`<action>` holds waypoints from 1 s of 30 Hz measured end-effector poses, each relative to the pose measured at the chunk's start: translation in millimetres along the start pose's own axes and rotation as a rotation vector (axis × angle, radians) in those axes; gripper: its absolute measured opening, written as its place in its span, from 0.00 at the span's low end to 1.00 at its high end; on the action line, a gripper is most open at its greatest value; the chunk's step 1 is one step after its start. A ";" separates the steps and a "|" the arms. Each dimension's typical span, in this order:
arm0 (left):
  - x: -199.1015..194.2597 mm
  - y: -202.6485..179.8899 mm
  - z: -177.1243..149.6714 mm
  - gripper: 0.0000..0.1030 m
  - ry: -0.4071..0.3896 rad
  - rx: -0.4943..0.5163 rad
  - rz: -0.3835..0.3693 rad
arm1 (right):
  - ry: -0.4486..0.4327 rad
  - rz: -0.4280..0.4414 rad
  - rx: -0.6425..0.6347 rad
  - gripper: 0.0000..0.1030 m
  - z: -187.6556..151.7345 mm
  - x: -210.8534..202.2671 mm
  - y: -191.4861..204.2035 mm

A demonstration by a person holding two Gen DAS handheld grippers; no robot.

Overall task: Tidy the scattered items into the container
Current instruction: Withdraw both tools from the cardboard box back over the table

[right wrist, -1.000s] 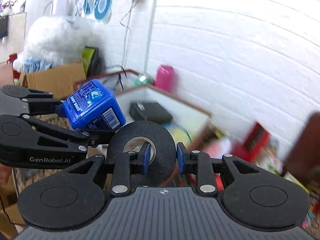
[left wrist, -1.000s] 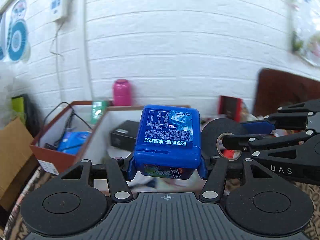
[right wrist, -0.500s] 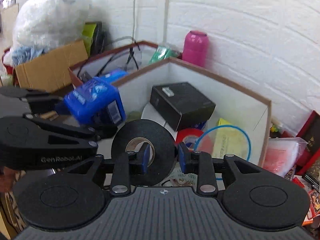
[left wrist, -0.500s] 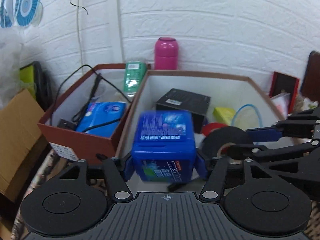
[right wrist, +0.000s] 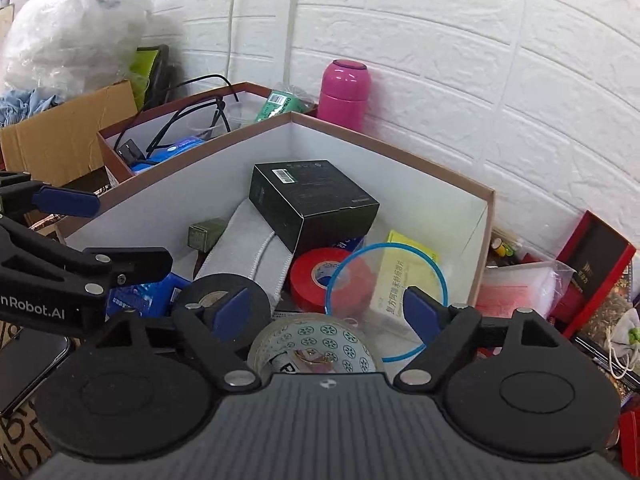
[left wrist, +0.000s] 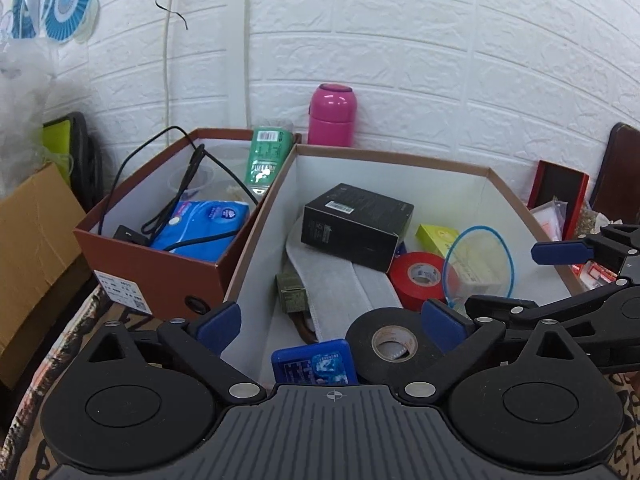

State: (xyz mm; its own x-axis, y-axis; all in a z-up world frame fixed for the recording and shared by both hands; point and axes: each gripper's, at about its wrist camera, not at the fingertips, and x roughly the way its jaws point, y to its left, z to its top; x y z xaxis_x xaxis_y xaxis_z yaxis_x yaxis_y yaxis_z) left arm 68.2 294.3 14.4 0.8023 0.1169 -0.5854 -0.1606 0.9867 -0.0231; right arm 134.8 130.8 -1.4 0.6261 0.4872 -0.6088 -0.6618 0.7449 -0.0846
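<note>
With both my left gripper (left wrist: pixel 334 320) and right gripper (right wrist: pixel 328 306) opening and gripping nothing, the blue plastic gum box (left wrist: pixel 314 364) and black tape roll (left wrist: pixel 390 344) lie inside the white-lined cardboard container (left wrist: pixel 400 160), where withdrawing carelessly risks a finger snagging its near wall.

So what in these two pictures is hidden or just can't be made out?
- Blue box: left view, lower part behind the gripper body; right view, mostly behind the left gripper.
- Patterned tape roll: right view, near half behind the gripper body.
- Yellow packet: print too small to read.
- Black tape: whether it lies flat, unclear.
</note>
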 end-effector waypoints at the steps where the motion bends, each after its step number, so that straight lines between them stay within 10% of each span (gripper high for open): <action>1: -2.8 -1.9 0.4 0.99 -0.002 0.001 0.003 | -0.003 -0.003 0.002 0.87 -0.6 -2.6 -0.7; 16: -59.9 -72.8 -6.6 1.00 -0.035 0.012 -0.049 | -0.119 -0.084 0.055 0.91 -26.5 -85.9 -36.7; 30: -61.7 -189.3 -87.1 1.00 0.050 0.020 -0.219 | -0.093 -0.239 0.158 0.92 -151.7 -151.6 -93.8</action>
State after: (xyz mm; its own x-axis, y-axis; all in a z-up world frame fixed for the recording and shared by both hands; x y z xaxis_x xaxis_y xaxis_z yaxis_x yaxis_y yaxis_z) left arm -0.9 90.5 -15.7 0.7869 -0.1054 -0.6080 0.0260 0.9901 -0.1380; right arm 39.4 -82.1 -20.8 0.7967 0.3236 -0.5104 -0.4232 0.9016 -0.0890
